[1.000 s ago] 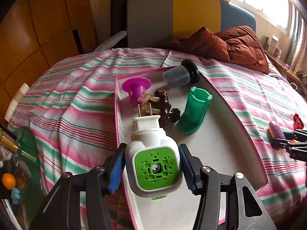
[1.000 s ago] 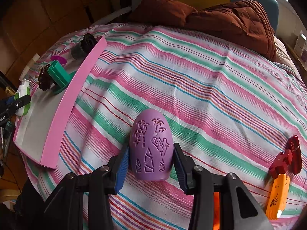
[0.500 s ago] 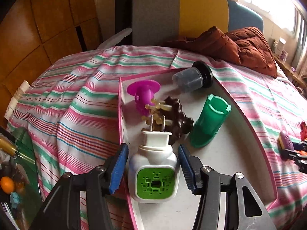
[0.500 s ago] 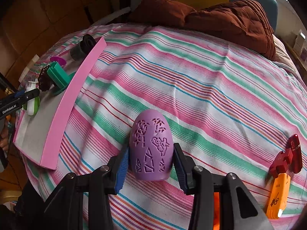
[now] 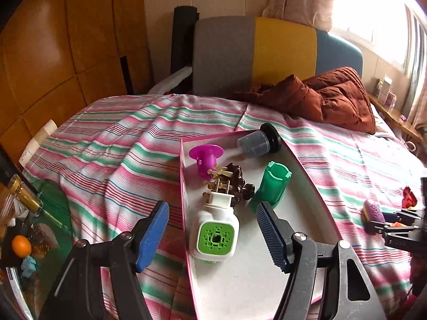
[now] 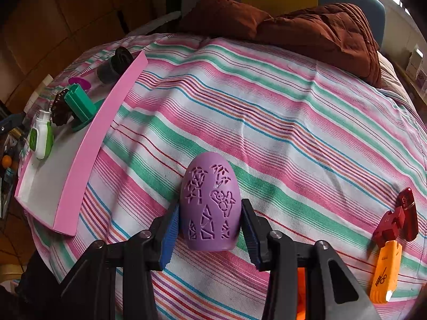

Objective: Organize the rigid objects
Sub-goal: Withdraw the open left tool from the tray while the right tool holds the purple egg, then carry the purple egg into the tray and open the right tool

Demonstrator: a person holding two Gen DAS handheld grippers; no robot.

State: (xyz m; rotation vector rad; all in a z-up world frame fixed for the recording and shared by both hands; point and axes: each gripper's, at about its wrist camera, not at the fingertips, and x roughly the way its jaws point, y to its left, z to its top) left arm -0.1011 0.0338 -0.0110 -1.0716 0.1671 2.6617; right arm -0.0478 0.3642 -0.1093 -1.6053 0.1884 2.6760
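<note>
A white plug-in device with a green face [image 5: 214, 229] lies in the pink-walled white tray [image 5: 307, 176] on the striped bed. My left gripper [image 5: 213, 236] hovers over it, its jaws opening. Both blue pads [image 5: 153, 236] stand clear of the device's sides. Farther back in the tray are a magenta piece [image 5: 205, 157], a brown knobbed piece [image 5: 237, 178], a green cylinder [image 5: 272, 186] and a grey cup with a black lid [image 5: 257, 141]. On the bedspread, my right gripper [image 6: 209, 229] is shut on a purple patterned egg [image 6: 209, 202].
A red clip [image 6: 400, 218] and an orange piece [image 6: 385, 272] lie on the bed to the right of the egg. A brown quilt [image 6: 320, 26] is heaped at the far end. A cluttered glass side table [image 5: 53, 208] stands left of the bed.
My left gripper let go of the white and green device, which now lies in the tray. Its jaws widened and it rose and drew back. The right gripper and egg stayed still.
</note>
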